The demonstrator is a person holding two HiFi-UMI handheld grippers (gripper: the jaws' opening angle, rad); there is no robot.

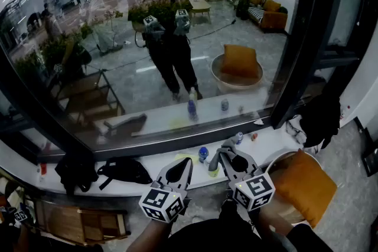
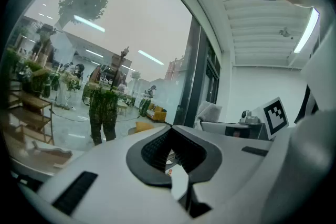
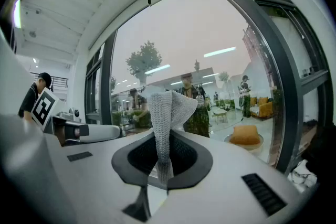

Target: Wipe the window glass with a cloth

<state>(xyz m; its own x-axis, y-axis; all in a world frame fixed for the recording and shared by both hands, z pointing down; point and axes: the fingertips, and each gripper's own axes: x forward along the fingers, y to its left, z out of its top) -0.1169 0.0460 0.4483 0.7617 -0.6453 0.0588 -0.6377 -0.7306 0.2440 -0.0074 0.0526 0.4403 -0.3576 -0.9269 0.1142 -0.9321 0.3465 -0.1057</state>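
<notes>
Between the right gripper's [image 3: 167,136] clamped jaws stood a grey knit cloth [image 3: 169,107], near the window glass [image 1: 177,38] but apart from it. It looked soft, light and floppy, best held by a bunched fold. To its left, the left gripper [image 2: 170,155] was closed and empty.

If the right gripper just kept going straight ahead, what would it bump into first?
Probably the window glass, the cloth held by the right gripper touching first; depth is unclear.
</notes>
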